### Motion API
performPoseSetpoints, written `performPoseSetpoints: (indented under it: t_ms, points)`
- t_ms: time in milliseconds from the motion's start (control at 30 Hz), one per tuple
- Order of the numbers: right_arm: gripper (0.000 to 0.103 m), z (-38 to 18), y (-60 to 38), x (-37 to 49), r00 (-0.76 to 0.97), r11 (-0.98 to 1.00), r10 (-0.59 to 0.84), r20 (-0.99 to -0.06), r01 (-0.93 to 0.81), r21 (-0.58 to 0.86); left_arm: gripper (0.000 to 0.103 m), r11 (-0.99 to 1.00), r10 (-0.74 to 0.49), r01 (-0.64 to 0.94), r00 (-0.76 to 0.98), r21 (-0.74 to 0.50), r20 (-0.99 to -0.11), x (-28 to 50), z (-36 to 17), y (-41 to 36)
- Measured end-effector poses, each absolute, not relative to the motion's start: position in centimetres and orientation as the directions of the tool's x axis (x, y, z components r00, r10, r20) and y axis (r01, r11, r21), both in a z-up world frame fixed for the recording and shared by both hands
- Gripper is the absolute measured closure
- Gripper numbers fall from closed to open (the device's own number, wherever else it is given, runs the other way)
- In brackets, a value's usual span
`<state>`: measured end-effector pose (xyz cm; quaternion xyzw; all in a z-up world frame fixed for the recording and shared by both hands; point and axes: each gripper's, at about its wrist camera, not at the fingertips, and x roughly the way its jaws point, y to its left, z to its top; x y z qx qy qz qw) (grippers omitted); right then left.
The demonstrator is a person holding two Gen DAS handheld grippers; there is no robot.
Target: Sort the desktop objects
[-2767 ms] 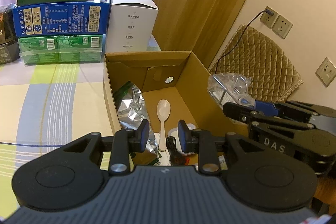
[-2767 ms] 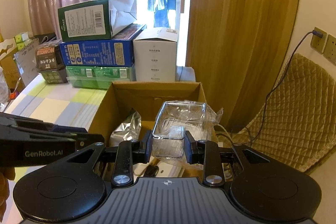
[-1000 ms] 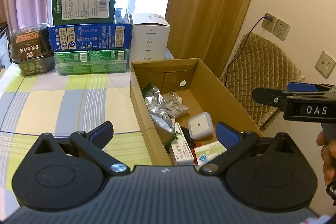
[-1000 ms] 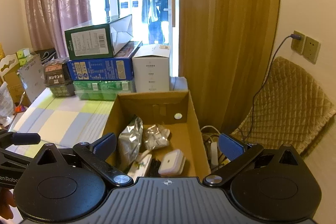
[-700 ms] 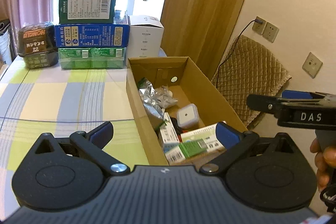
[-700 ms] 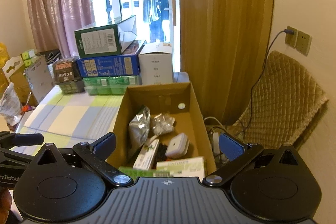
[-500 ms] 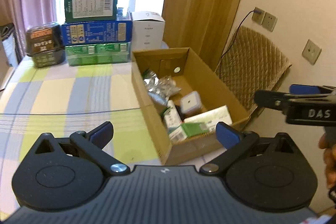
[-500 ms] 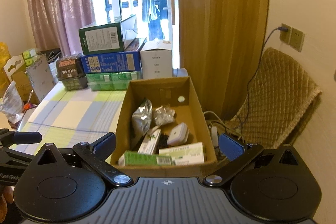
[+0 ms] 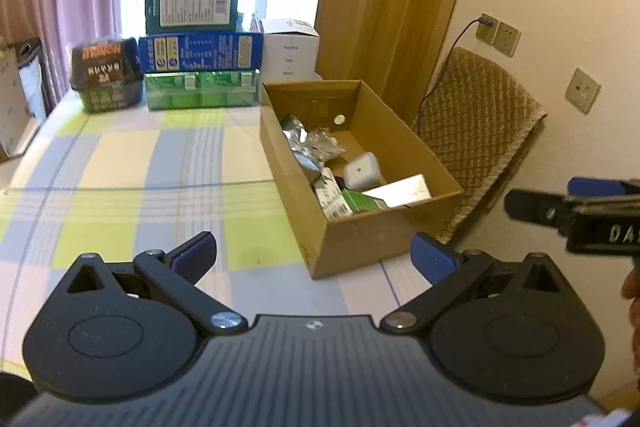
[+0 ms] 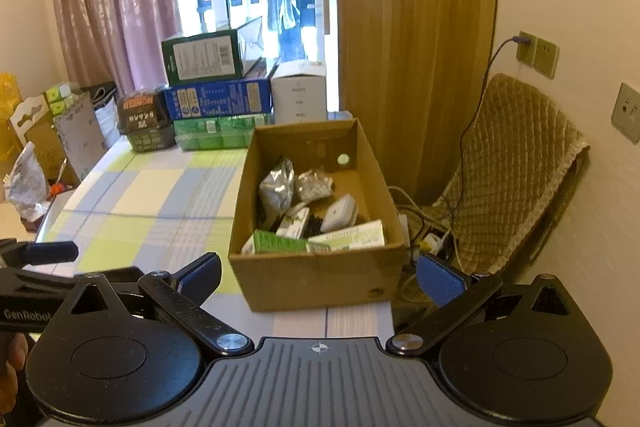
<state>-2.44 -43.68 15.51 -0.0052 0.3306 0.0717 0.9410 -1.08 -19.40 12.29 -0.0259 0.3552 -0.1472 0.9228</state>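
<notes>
An open cardboard box [image 9: 400,143] [image 10: 320,275] stands at the right end of the checked table. Inside lie a silver foil bag [image 10: 276,189], a crumpled clear packet [image 10: 314,185], a small white device [image 10: 340,213], and green and white cartons [image 10: 288,243]. My left gripper [image 9: 314,257] hangs open over the table, short of the box's near corner, with nothing between its blue pads. My right gripper [image 10: 320,277] is open and empty too, pulled back from the box's near wall. In the left wrist view the right gripper's fingers [image 9: 560,211] show at the right edge.
Stacked green and blue cartons [image 9: 200,55], a white box [image 9: 290,47] and a dark tub [image 9: 106,73] line the table's far edge. A quilted chair [image 10: 504,167] with cables and a power strip [image 10: 430,239] stands right of the table. Bags and cardboard sit at the left [image 10: 36,155].
Both grippers, shut 2.8 s ago with the right holding a clear packet over the box, are open and empty. They have drawn back and up, so the whole box shows.
</notes>
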Motion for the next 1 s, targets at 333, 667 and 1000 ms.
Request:
performPoseSetpoints:
  t_ms: [333,667,1000]
  points:
    - [0.002,14.7,-42.9,-5.9,0.762,0.994,0.080,-0.643,-0.109,-0.006,0.001,0.955,-0.287,0.257,0.687,-0.147,-0.668,-3.0,11.3,-18.6]
    - [0.002,14.6,-42.7,-7.3,0.757,0.997,0.061,-0.651,-0.079,0.002,0.001,0.953,-0.293,0.263,0.682,-0.150,-0.670,-3.7,11.0,-18.1]
    - [0.002,14.5,-42.2,-7.1,0.756,0.995,0.071,-0.651,-0.097,-0.005,0.001,0.952,-0.292,0.273,0.683,-0.136,-0.670,-3.9,11.1,-18.4]
